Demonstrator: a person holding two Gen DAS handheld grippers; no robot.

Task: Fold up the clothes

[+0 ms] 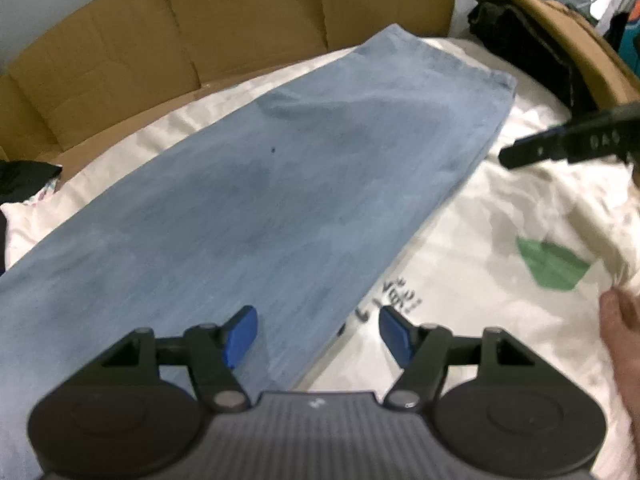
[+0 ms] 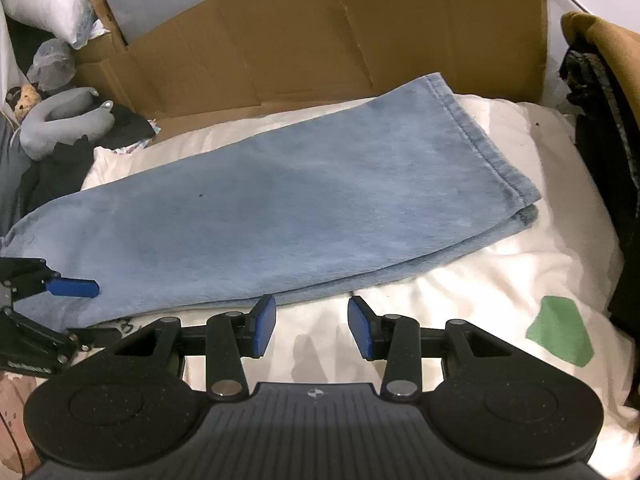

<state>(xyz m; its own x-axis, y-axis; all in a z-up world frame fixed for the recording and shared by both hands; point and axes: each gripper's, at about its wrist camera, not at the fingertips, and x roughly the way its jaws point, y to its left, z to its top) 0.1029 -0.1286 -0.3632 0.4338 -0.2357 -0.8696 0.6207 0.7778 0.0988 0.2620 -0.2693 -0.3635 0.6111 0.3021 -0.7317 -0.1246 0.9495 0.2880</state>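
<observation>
A pair of light blue jeans lies flat, legs stacked, on a white sheet; the hems point to the far right. It also shows in the right wrist view. My left gripper is open and empty, hovering over the near edge of the jeans, left pad above the denim. My right gripper is open and empty, just in front of the jeans' near edge over the sheet. The right gripper's body shows at the right in the left wrist view. The left gripper's blue pad shows at the left in the right wrist view.
A flattened cardboard box stands behind the jeans. Dark and brown clothes pile at the right. A grey neck pillow and dark clothes lie at the far left. The sheet has a green print. A bare hand is at right.
</observation>
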